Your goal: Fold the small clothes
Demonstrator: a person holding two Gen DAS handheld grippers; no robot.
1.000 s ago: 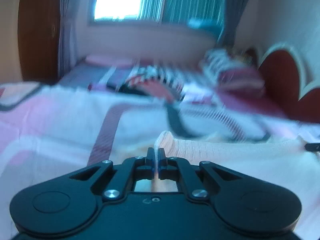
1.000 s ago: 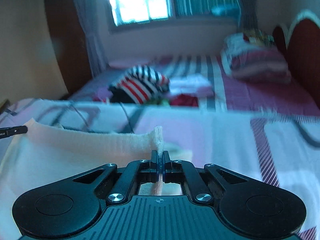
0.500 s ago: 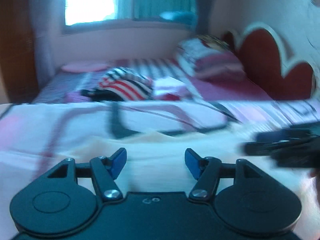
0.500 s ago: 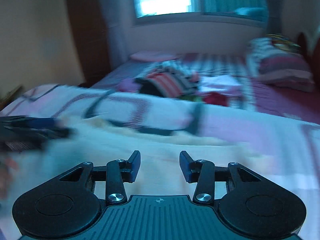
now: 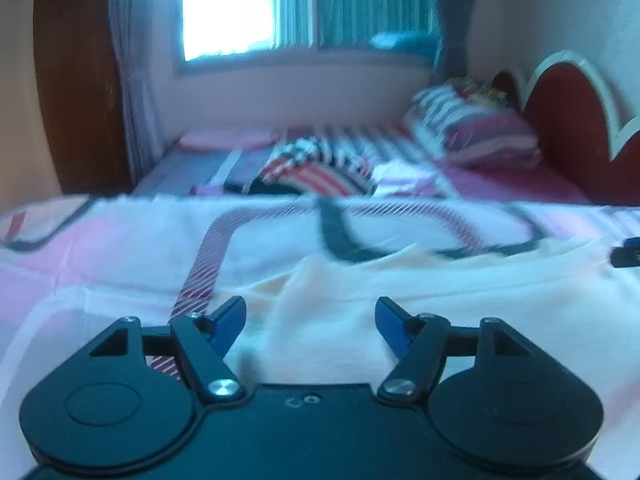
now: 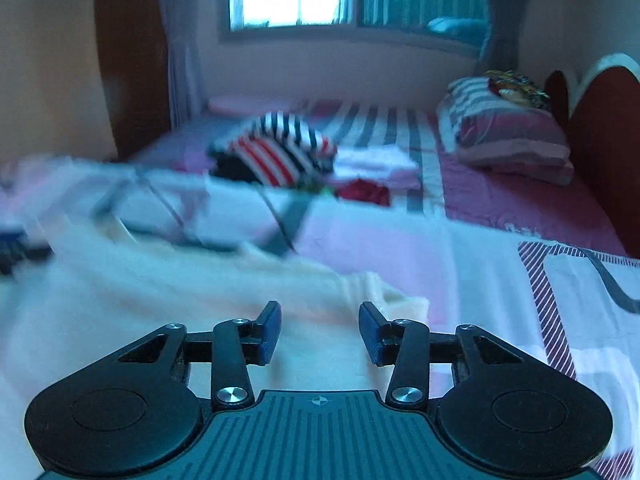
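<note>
A cream-coloured small garment (image 5: 440, 300) lies flat on the patterned bedsheet (image 5: 120, 248), with a rumpled corner just ahead of my left gripper (image 5: 310, 308). That gripper's jaws are opening, and nothing is pinched between the blue pads. In the right wrist view the same garment (image 6: 160, 300) spreads to the left, and its folded corner (image 6: 396, 300) lies just beyond my right gripper (image 6: 320, 312), which is open and holds nothing. The tip of the right gripper (image 5: 628, 252) shows at the right edge of the left wrist view.
A pile of striped clothes (image 6: 276, 152) and folded white ones (image 6: 376, 164) sit further up the bed. Striped pillows (image 6: 504, 128) lean by the red headboard (image 5: 568, 120). A window and curtains are behind.
Both grippers were shut on the garment's raised edge; they have let go and opened. The cloth has dropped flat, and both grippers have pulled back from it.
</note>
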